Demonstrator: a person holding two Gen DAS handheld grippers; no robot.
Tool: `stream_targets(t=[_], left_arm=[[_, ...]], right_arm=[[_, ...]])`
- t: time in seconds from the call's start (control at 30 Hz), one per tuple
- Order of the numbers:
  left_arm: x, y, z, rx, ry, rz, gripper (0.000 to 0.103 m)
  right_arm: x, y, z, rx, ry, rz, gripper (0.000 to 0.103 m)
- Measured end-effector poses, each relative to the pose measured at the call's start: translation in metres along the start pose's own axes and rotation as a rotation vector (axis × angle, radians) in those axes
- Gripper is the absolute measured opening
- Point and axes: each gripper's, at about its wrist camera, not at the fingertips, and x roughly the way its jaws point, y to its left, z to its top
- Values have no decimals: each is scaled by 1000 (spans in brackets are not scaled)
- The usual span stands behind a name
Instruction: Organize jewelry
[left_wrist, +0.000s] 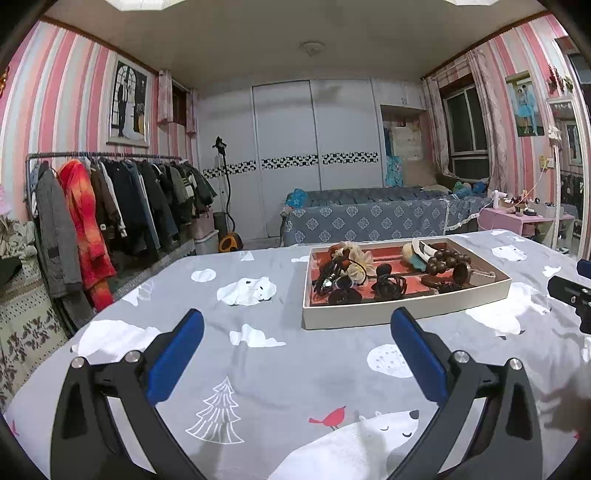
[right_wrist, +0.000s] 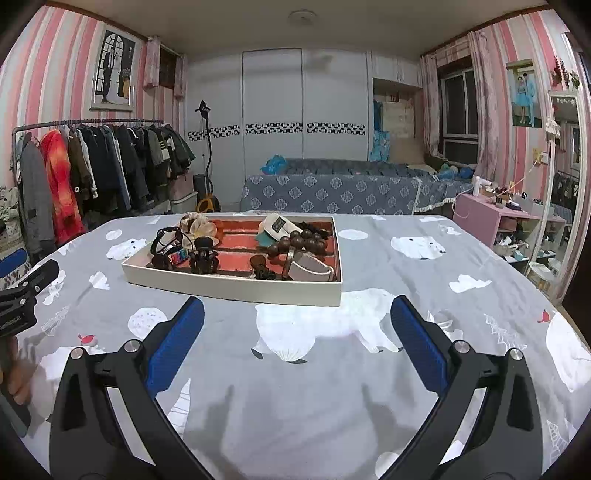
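Jewelry sits heaped in one shallow white tray (right_wrist: 236, 286) with a red lining, resting on the grey bear-print bedspread (right_wrist: 369, 406) ahead of both my tongs. Nothing lies loose on the cloth around it, as far as either view shows.

Progress, by my judgement: gathering is done, sorting is not. The lining appears ridged into rows, yet pieces lie across them and on top of one another.

Contents, as far as I can tell them:
- a brown wooden bead bracelet (right_wrist: 299, 242), toward the right of the tray in the right wrist view;
- a dark claw hair clip (right_wrist: 203, 260) near the front wall;
- a cream fabric scrunchie (right_wrist: 197, 225) at the far left corner;
- a grey-white band (right_wrist: 308, 269), possibly a strap, at the near right corner;
- a tangle of black hair ties (left_wrist: 332, 280) on the left side, individual pieces not separable.

My left gripper (left_wrist: 297, 336) is spread wide and empty, short of the tray. My right gripper (right_wrist: 297, 325) is likewise spread and empty, just short of the front wall.
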Motion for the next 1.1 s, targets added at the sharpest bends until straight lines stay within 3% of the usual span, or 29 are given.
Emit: stream_targets(t=[0.23,1.1], left_arm=[[4,7,-1,-38,15,-7,99],[5,5,-4,-32,12,-3,99]], right_arm=[[2,-3,0,9,1,0,98],[4,0,-3,-7,2,-6,98]])
